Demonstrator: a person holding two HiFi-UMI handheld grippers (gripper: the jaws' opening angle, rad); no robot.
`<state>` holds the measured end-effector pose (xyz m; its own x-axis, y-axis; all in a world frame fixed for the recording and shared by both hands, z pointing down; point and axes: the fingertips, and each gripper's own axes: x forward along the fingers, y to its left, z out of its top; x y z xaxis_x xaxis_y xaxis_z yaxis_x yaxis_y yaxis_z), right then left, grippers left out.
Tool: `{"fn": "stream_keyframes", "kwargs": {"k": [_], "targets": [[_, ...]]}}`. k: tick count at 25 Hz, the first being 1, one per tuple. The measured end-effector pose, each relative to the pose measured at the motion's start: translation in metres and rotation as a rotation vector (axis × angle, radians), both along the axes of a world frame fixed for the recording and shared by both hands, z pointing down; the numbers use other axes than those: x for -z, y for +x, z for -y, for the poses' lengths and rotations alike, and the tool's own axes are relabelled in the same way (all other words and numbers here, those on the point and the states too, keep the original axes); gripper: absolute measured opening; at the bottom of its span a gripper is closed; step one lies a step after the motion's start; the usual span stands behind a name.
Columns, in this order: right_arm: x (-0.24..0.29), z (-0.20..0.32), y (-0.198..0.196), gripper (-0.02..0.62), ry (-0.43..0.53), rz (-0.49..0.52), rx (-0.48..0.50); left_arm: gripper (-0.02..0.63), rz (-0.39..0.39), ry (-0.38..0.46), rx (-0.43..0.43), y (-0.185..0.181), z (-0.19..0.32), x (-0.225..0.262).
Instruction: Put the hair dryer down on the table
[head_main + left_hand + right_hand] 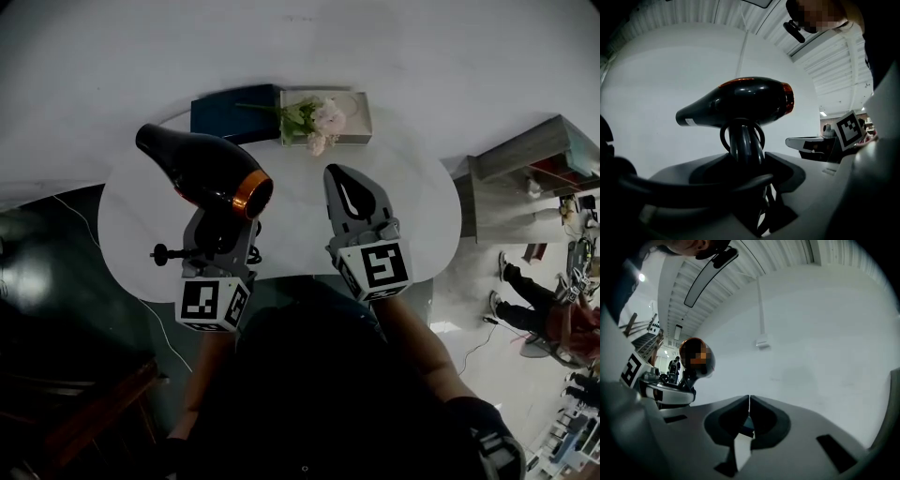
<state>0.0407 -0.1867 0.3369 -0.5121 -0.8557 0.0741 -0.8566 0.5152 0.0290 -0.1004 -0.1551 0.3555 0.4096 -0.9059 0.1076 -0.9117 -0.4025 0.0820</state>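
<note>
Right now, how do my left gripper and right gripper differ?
The left gripper is clamped on the handle of the hair dryer; the right gripper holds nothing. The left gripper's jaws stand apart around that handle; the right gripper's jaws are pressed together. Both reach out over the white table.

— Tally on top?
— Round white table [427, 220]: one. On or over it: one hair dryer [202, 169], one dark blue box [225, 112], one pale shallow tray [362, 120], and one bunch of flowers [314, 120]. The blooms are too bunched to count.
— Tools?
— Two: left gripper [225, 222], right gripper [342, 175]. Marker cubes, also two: left cube [212, 303], right cube [375, 267].
— Anyone else about?
— One seated person [534, 314] at the room's edge. There are figures further back, too small to count.
</note>
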Motion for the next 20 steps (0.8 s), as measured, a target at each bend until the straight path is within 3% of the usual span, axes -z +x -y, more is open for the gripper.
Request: {"fn": "stream_keyframes", "kwargs": {"k": [8, 20], "targets": [[-0.033, 0.019, -0.003, 0.014, -0.049, -0.014, 0.048, 0.233, 0.014, -0.055, 0.033, 0.000, 0.014, -0.029], [-0.087, 0.025, -0.010, 0.014, -0.158, -0.056, 0.029, 0.233, 0.057, -0.261, -0.026, 0.003, 0.016, -0.109]]}}
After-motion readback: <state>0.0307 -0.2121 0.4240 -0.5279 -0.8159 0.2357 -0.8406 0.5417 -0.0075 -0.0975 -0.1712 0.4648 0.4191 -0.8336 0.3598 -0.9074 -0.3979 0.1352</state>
